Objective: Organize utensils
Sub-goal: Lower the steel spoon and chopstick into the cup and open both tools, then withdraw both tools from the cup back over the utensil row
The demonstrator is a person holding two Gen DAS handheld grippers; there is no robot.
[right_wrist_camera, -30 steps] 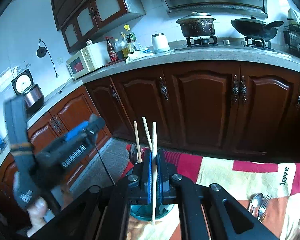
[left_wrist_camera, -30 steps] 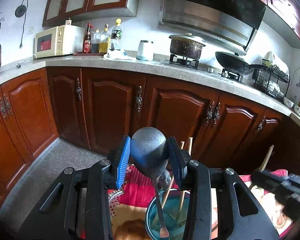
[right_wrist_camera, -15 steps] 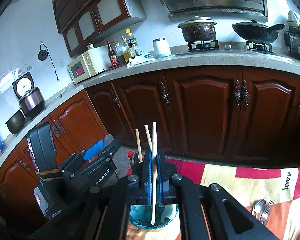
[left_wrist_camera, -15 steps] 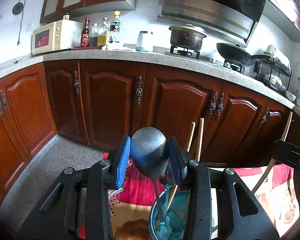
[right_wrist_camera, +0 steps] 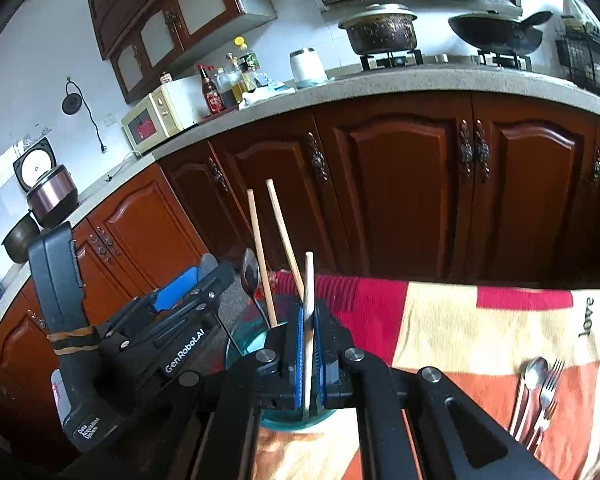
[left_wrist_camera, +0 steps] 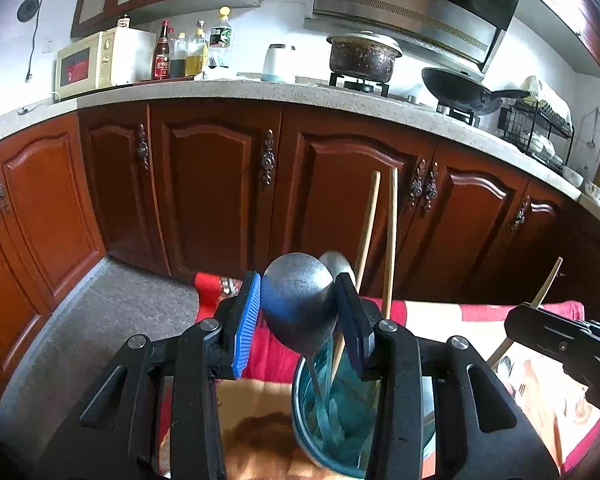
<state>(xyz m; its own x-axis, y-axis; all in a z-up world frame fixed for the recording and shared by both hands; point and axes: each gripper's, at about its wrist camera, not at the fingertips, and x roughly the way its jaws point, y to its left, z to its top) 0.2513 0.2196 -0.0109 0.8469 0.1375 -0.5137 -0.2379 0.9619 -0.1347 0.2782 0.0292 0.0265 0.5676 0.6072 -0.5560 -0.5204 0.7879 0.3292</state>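
My left gripper [left_wrist_camera: 298, 314] is shut on the bowl of a metal spoon [left_wrist_camera: 298, 304], whose thin handle reaches down into a teal glass cup [left_wrist_camera: 332, 420]. Two wooden chopsticks [left_wrist_camera: 390, 240] and a second spoon [left_wrist_camera: 338, 266] stand in that cup. My right gripper [right_wrist_camera: 308, 340] is shut on a single pale chopstick [right_wrist_camera: 308, 280], held upright with its lower end over the teal cup [right_wrist_camera: 248, 340]. In the right wrist view the left gripper [right_wrist_camera: 188, 280] sits to the left of the cup. The right gripper [left_wrist_camera: 556, 332] shows at the right edge of the left wrist view.
The cup stands on a table with a red, cream and orange cloth [right_wrist_camera: 452, 320]. A spoon and fork [right_wrist_camera: 540, 388] lie on the cloth at the right. Brown cabinet doors [left_wrist_camera: 220, 192] and a stone counter with a microwave, bottles, pot and wok stand behind.
Both grippers have sunk toward the cup. The spoon's handle and the held chopstick's lower end reach lower at the cup. The left gripper sits closer to the cup in the right wrist view.
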